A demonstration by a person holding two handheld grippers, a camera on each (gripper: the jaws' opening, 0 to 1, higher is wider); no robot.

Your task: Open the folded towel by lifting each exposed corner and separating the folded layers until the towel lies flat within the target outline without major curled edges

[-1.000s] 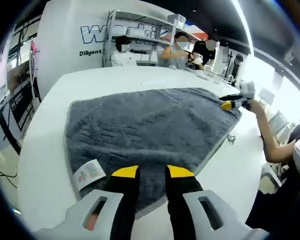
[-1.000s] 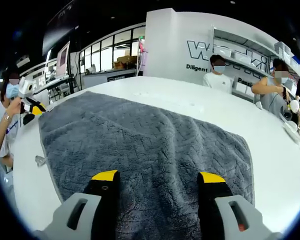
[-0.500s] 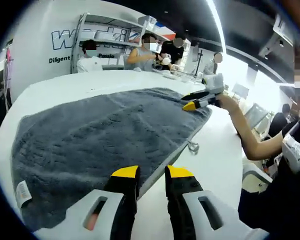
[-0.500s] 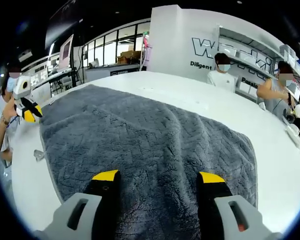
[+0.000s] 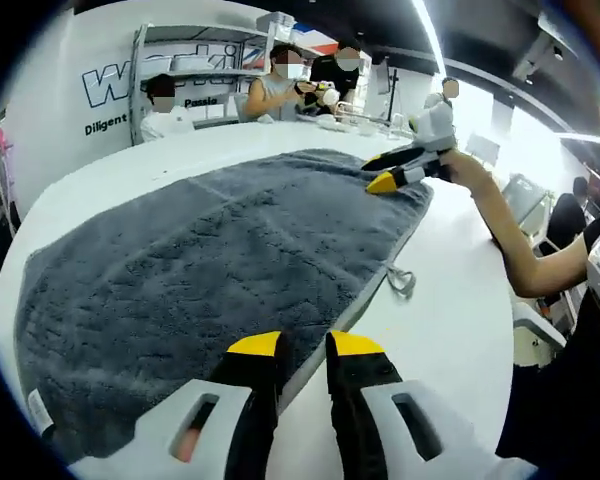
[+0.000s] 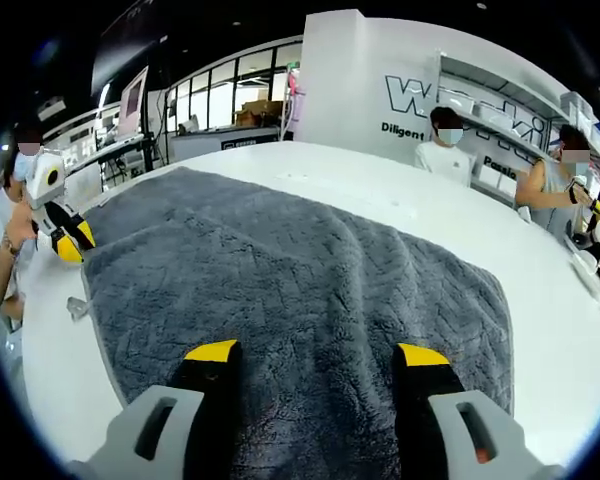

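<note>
While over towel (image 6: 310, 300), hand-held gripper (image 6: 318, 352) agape

We see the grey towel (image 5: 200, 260) spread open across the white table (image 5: 450, 310), its plush pile embossed with a zigzag pattern. A soft ridge runs across its middle in the right gripper view, and a small hanging loop (image 5: 401, 281) sticks out from its pale-bound edge.

left gripper view sits low at one edge of the grey towel (image 5: 200, 270), right gripper view faces it from the opposite corner, both sharing the white table (image 6: 400, 205)
</note>
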